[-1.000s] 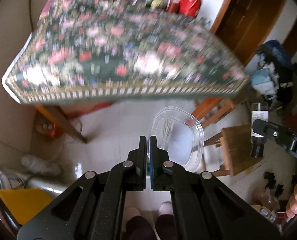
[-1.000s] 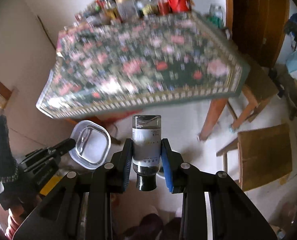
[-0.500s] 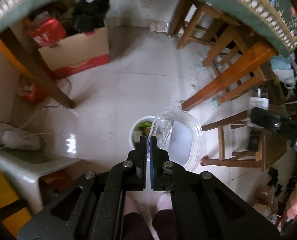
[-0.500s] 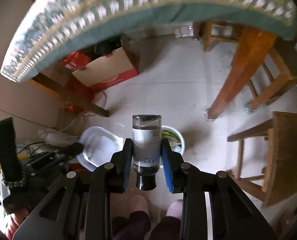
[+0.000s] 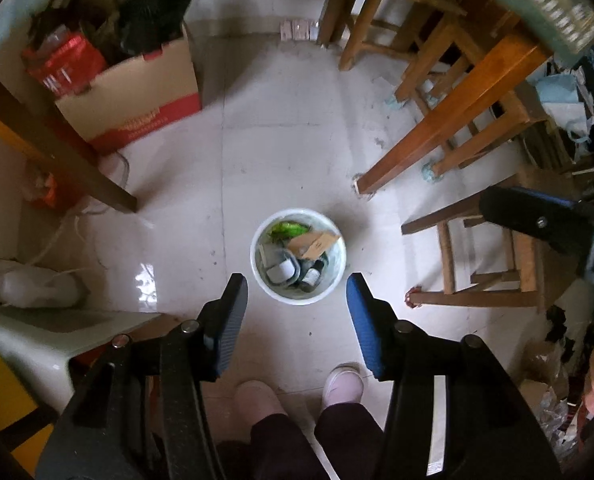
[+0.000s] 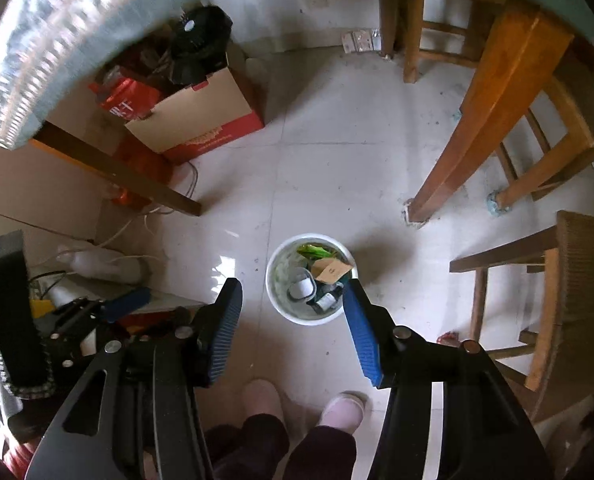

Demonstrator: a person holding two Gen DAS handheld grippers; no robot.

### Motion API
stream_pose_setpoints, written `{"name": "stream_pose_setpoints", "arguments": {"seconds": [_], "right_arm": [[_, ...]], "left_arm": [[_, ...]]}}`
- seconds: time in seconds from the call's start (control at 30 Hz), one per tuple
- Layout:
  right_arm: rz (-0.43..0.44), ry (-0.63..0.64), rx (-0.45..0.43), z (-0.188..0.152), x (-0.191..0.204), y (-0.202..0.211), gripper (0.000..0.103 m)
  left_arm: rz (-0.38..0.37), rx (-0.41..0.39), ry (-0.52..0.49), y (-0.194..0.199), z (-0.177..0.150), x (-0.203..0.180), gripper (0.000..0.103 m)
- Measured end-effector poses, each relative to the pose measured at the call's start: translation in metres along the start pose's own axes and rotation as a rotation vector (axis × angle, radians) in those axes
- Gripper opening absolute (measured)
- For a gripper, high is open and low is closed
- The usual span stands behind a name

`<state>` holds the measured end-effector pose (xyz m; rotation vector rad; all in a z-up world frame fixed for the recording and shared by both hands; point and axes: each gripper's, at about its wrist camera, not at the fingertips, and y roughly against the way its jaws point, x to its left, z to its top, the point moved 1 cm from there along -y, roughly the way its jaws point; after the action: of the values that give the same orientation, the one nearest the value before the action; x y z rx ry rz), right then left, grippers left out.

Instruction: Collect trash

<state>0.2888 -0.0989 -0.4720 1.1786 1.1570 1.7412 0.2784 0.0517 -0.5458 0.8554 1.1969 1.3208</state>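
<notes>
A white round trash bin [image 5: 262, 280] stands on the tiled floor below both grippers; it also shows in the right wrist view [image 6: 275, 300]. Inside it lie a clear plastic container [image 5: 279, 266], a small labelled bottle [image 5: 312, 276], a brown card [image 5: 313, 243] and green scraps [image 5: 287, 228]. My left gripper [image 5: 296, 312] is open and empty, its jaws wide apart above the bin. My right gripper [image 6: 291, 316] is open and empty too, above the bin. The bottle [image 6: 325, 300] and the container [image 6: 301, 289] show in the bin in the right wrist view.
A cardboard box [image 5: 137, 92] with red bags and a black fan stands at the back left. Wooden table legs [image 5: 449, 120] and stools [image 5: 493, 264] stand at the right. The person's feet [image 5: 297, 392] are just behind the bin. A white appliance [image 5: 37, 332] is at the left.
Both grippers swung down from the table to the floor bin. The left jaws opened and let go of the clear container; the right jaws opened and let go of the bottle. Both now lie in the bin.
</notes>
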Motion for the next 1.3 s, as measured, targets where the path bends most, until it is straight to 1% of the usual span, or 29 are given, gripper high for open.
{"name": "stream_pose_setpoints", "arguments": {"seconds": [0.1,0.2,0.3,0.33,0.4,0.43,0.5,0.6,0.63,0.7,0.77,0.83,0.9,0.97,1.07,1.1,1.13,1.17,1.2,1.23,1.27,1.3], "right_arm": [[0.008,0.007,-0.021,0.004,0.003,0.028,0.049],[0.029,0.02,-0.049,0.008,0.012,0.072,0.049],[0.039,0.049,-0.088,0.01,0.025,0.124,0.049],[0.041,0.061,-0.108,0.011,0.031,0.146,0.049],[0.045,0.078,-0.145,0.01,0.038,0.186,0.049],[0.047,0.085,-0.166,0.01,0.041,0.204,0.049],[0.047,0.102,-0.223,0.006,0.05,0.247,0.049],[0.028,0.128,-0.32,-0.005,0.062,0.304,0.049],[0.025,0.132,-0.343,-0.007,0.063,0.317,0.049],[0.028,0.14,-0.418,-0.02,0.072,0.358,0.049],[0.028,0.146,-0.485,-0.032,0.079,0.388,0.049],[0.016,0.159,-0.564,-0.049,0.089,0.422,0.049],[-0.001,0.172,-0.63,-0.067,0.102,0.449,0.049],[-0.007,0.183,-0.7,-0.09,0.117,0.477,0.049],[0.015,0.194,-0.773,-0.119,0.133,0.503,0.053],[0.021,0.202,-0.79,-0.126,0.138,0.509,0.054],[0.023,0.214,-0.815,-0.136,0.142,0.517,0.055],[0.021,0.22,-0.83,-0.142,0.145,0.522,0.056],[0.017,0.229,-0.847,-0.151,0.149,0.527,0.061],[0.017,0.234,-0.853,-0.153,0.15,0.527,0.072],[0.018,0.241,-0.863,-0.159,0.153,0.529,0.077],[0.016,0.244,-0.877,-0.164,0.154,0.531,0.086]], "left_arm": [[0.01,-0.044,0.002,0.045,0.009,-0.007,0.051],[0.027,-0.101,0.0,0.107,0.017,-0.019,0.051],[0.047,-0.154,-0.005,0.161,0.021,-0.032,0.051],[0.063,-0.185,-0.009,0.189,0.021,-0.038,0.051],[0.088,-0.241,-0.002,0.225,0.021,-0.046,0.051],[0.083,-0.28,0.001,0.253,0.019,-0.051,0.051],[0.072,-0.338,-0.003,0.294,0.014,-0.06,0.051],[0.075,-0.431,-0.023,0.35,0.005,-0.072,0.051],[0.068,-0.468,-0.034,0.373,-0.001,-0.076,0.051],[0.068,-0.53,-0.056,0.407,-0.011,-0.085,0.051],[0.069,-0.587,-0.073,0.435,-0.022,-0.088,0.051],[0.046,-0.655,-0.088,0.472,-0.041,-0.091,0.051],[0.026,-0.698,-0.094,0.498,-0.059,-0.093,0.051],[0.025,-0.753,-0.098,0.528,-0.082,-0.092,0.052],[0.022,-0.82,-0.094,0.562,-0.115,-0.087,0.065],[0.022,-0.838,-0.091,0.572,-0.125,-0.086,0.074],[0.023,-0.853,-0.09,0.581,-0.135,-0.085,0.087],[0.023,-0.866,-0.09,0.588,-0.145,-0.083,0.093],[0.025,-0.882,-0.087,0.595,-0.154,-0.083,0.099],[0.027,-0.898,-0.085,0.601,-0.163,-0.083,0.099],[0.028,-0.906,-0.085,0.605,-0.17,-0.082,0.099],[0.029,-0.91,-0.087,0.609,-0.176,-0.083,0.099]]}}
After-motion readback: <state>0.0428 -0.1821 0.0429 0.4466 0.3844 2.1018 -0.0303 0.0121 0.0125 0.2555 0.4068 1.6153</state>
